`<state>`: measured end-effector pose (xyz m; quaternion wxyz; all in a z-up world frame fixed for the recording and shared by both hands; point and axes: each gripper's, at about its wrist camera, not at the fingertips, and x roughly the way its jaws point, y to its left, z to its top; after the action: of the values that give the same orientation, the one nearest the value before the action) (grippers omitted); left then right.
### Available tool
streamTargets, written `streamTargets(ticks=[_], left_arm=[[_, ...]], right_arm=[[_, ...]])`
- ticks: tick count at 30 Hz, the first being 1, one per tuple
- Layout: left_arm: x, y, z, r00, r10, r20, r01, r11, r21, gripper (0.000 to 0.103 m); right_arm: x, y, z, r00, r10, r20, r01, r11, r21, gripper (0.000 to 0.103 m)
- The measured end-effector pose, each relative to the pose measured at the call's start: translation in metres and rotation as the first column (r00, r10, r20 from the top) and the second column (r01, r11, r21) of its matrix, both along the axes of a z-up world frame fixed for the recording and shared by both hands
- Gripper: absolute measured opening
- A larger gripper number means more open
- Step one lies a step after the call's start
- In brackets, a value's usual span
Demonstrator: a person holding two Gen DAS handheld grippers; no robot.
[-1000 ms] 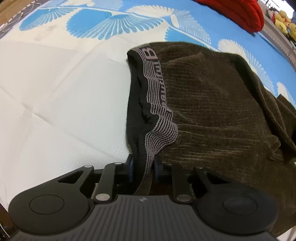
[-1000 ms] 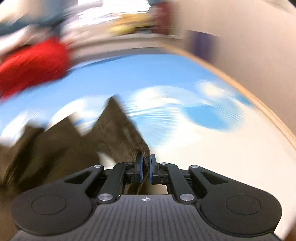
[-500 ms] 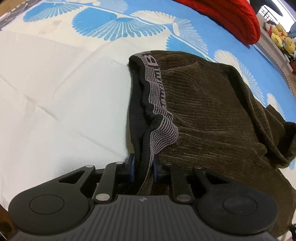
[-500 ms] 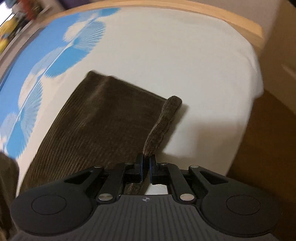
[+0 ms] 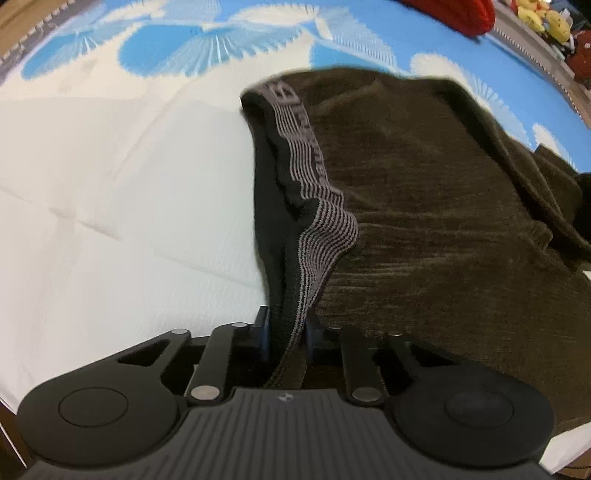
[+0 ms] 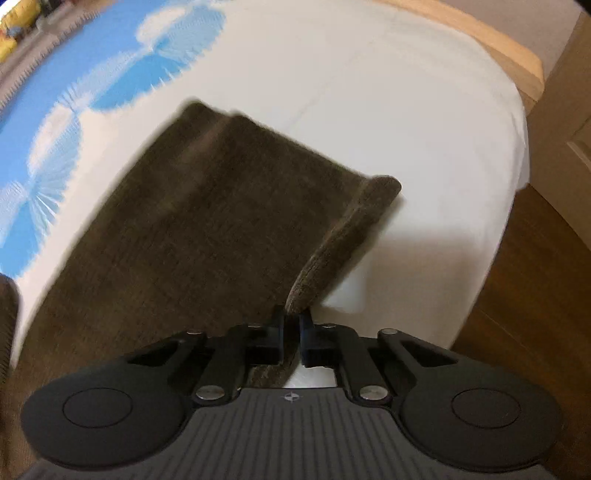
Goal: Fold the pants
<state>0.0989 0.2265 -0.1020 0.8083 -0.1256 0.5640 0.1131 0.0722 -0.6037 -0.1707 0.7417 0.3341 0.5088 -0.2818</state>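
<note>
Left wrist: left gripper (image 5: 286, 328) closing on pants (image 5: 424, 221) waistband (image 5: 306, 177); right gripper (image 6: 291, 325) clamps hem near bed (image 6: 369, 92) corner; folding unfinished.

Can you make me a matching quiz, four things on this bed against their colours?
Things:
1. pants
2. waistband
3. cushion
4. bedframe

Colours:
A. red
B. light wood
C. dark brown
D. black with grey stripes

Pairs: 1-C, 2-D, 3-A, 4-B
</note>
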Motion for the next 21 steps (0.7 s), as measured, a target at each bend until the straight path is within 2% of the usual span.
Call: streamTargets(ticks=[3,5,6,8,9,10,11,14,18,21], left_arm=[[-0.007,0.007,0.005,0.999,0.029,0.017,-0.029,1.000,0.003,0.016],[-0.008,0.010,0.000,0.999,0.041,-0.029,-0.041,0.999,0.019,0.017],[-0.008,0.011,-0.002,0.998,0.038,-0.046,-0.037,0.999,0.024,0.018],[-0.006,0.011,0.000,0.998,0.038,-0.046,-0.036,0.999,0.032,0.030],[-0.006,0.011,0.002,0.998,0.046,-0.039,-0.044,0.998,0.044,0.032],[-0.006,0.011,0.005,0.998,0.053,-0.028,-0.052,0.997,0.059,0.038],[-0.006,0.011,0.008,0.998,0.058,-0.017,-0.057,0.996,0.069,0.039],[-0.003,0.008,0.016,0.997,0.070,0.020,-0.072,0.993,0.095,0.039],[0.005,-0.006,0.030,0.993,0.062,0.103,-0.080,0.980,0.183,0.039],[0.011,-0.017,0.037,0.988,0.045,0.146,-0.068,0.986,0.155,0.039]], right_arm=[[0.005,0.010,0.012,0.999,0.040,0.014,-0.040,0.998,-0.055,0.007],[0.007,0.014,0.005,0.997,0.057,-0.045,-0.059,0.997,-0.052,0.008],[0.007,0.014,-0.001,0.995,0.058,-0.084,-0.061,0.998,-0.035,0.013],[0.007,0.013,-0.006,0.992,0.044,-0.117,-0.046,0.999,-0.021,0.017],[0.006,0.012,-0.003,0.993,0.034,-0.111,-0.037,0.999,-0.034,0.018],[0.008,0.012,0.000,0.994,0.033,-0.103,-0.038,0.998,-0.055,0.019],[0.009,0.014,0.006,0.995,0.039,-0.092,-0.047,0.995,-0.090,0.021],[0.012,0.023,0.029,0.996,0.062,-0.062,-0.075,0.969,-0.234,0.021],[0.014,0.030,0.055,0.998,0.065,0.019,-0.053,0.932,-0.357,0.021],[0.014,0.036,0.076,0.986,0.094,0.139,-0.035,0.924,-0.382,0.021]])
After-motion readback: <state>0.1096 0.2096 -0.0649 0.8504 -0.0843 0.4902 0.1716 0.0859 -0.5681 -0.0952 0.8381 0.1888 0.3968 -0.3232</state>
